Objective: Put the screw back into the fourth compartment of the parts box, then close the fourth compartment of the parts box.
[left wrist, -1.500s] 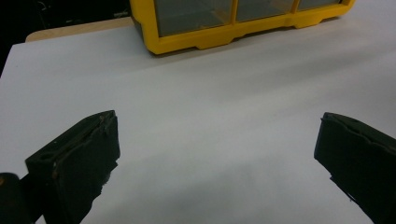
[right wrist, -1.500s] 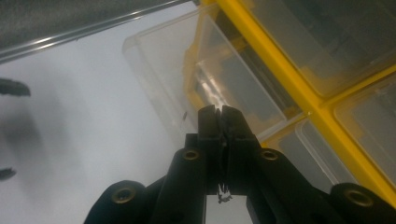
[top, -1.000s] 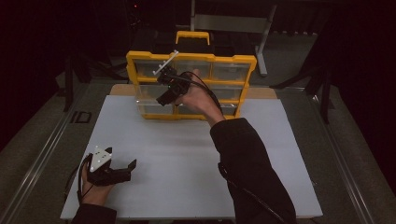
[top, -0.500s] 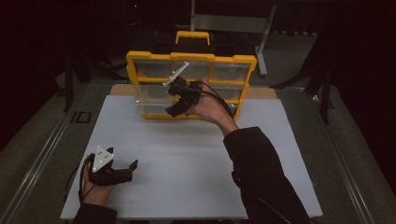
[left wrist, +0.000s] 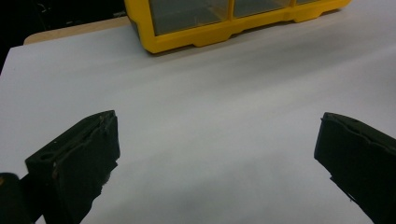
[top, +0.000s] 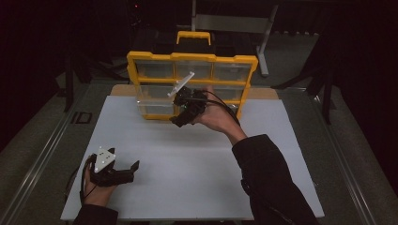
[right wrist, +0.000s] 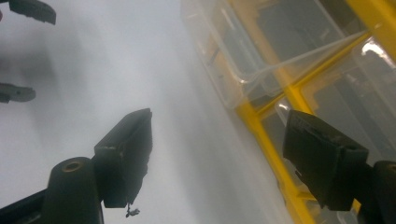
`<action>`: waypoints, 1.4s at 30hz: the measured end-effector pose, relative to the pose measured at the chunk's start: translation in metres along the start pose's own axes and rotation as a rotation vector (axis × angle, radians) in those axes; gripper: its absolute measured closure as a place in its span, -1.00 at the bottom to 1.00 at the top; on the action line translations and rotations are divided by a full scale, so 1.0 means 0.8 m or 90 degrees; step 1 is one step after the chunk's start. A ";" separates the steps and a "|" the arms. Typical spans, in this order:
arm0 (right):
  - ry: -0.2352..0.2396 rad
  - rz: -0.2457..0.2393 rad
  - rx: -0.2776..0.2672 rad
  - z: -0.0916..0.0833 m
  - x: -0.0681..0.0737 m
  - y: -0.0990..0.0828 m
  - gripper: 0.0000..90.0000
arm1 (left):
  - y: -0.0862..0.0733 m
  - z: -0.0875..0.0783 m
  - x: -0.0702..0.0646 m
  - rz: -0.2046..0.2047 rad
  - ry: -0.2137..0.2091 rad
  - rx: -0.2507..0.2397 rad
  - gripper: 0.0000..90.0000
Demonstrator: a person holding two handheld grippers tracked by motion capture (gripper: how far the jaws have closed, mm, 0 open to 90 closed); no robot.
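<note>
A yellow organiser cabinet (top: 192, 58) with clear drawers stands upright at the back of the white table (top: 197, 164). One clear drawer (top: 152, 101) in its left middle row sticks out toward me. My right gripper (top: 177, 122) hovers just in front of the cabinet's lower edge, pointing down and to the left. In the right gripper view its jaws stand open (right wrist: 219, 140) with nothing between them, and the pulled-out drawer (right wrist: 243, 51) and yellow frame (right wrist: 275, 135) lie to their right. My left gripper (top: 133, 171) rests open at the table's near left corner, empty (left wrist: 217, 154).
A black case with a yellow handle (top: 193, 36) sits behind the cabinet, and a metal stand (top: 263, 42) rises at the back right. The white sheet ends at a wooden edge (left wrist: 70, 32) near the cabinet. Metal rails run along the table's left side (top: 42, 159).
My right hand has moved to the right and a little nearer and lower, away from the pulled-out drawer. The left hand and its gripper have stayed put.
</note>
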State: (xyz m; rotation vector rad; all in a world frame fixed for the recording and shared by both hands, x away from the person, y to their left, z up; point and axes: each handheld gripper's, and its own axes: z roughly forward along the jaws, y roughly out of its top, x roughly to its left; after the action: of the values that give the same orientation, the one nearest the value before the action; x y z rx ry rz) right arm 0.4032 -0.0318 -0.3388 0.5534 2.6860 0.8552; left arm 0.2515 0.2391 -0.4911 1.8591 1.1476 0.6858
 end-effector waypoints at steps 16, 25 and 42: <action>0.020 -0.008 -0.010 0.002 0.009 -0.030 -0.48 | 0.000 0.002 -0.001 0.004 -0.002 0.003 -0.98; 0.024 0.002 -0.027 -0.010 0.010 -0.051 -0.52 | 0.000 0.002 -0.001 0.003 -0.001 0.003 -0.98; -0.003 0.036 -0.078 -0.042 0.010 -0.111 -0.78 | 0.000 0.002 -0.003 0.003 -0.003 0.002 -0.98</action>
State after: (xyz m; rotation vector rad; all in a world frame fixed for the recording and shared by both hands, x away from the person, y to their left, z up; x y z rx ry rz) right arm 0.3597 -0.1119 -0.3662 0.6033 2.6035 1.0248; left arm 0.2519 0.2360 -0.4919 1.8666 1.1413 0.6819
